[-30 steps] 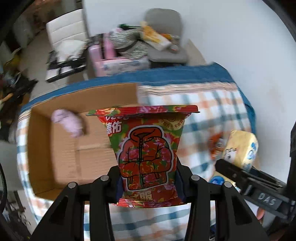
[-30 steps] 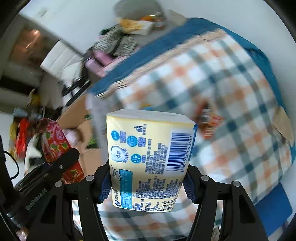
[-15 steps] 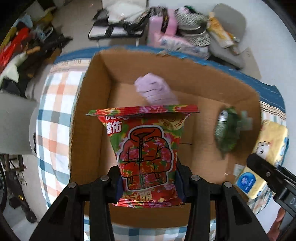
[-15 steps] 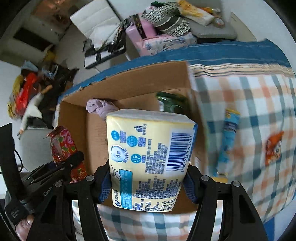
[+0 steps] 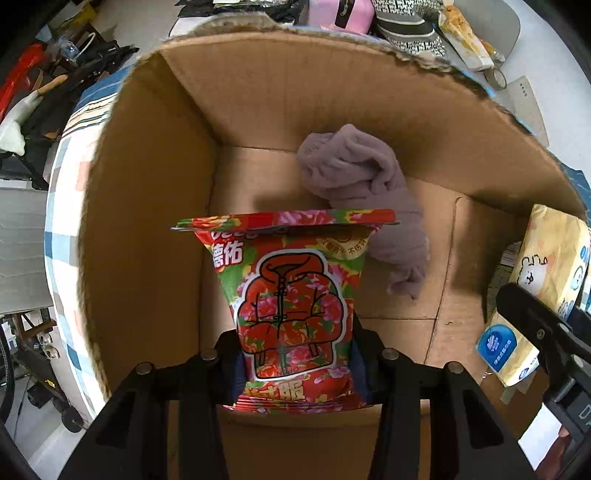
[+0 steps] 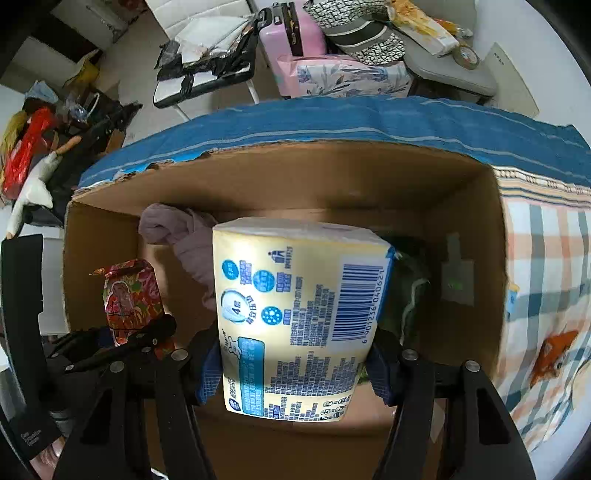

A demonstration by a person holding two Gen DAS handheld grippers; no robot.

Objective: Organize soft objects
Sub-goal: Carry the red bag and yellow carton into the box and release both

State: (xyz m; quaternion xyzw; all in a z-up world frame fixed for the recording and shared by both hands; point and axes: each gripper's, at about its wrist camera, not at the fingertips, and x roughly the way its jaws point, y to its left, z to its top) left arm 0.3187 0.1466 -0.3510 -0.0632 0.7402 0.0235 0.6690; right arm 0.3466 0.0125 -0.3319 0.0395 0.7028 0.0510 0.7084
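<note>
My left gripper (image 5: pixel 295 354) is shut on a red flowered soft pack (image 5: pixel 291 295) and holds it upright over the left part of an open cardboard box (image 5: pixel 147 206). My right gripper (image 6: pixel 295 354) is shut on a yellow tissue pack (image 6: pixel 299 317), held over the box's (image 6: pixel 465 206) middle. A mauve cloth (image 5: pixel 362 184) lies on the box floor at the back. A dark green soft item (image 6: pixel 406 288) lies in the box, mostly hidden behind the tissue pack. The tissue pack (image 5: pixel 546 280) and the red pack (image 6: pixel 129 295) each show in the other wrist view.
The box sits on a checked cloth with a blue border (image 6: pixel 546 295). An orange fox-shaped item (image 6: pixel 554 354) lies on the cloth right of the box. Beyond are a pink suitcase (image 6: pixel 291 33), a grey chair (image 6: pixel 443 62) with clutter, and floor clutter (image 6: pixel 44 140) at left.
Both grippers have swung from over the checked cloth to above the open box and closer to it. Each still holds its pack.
</note>
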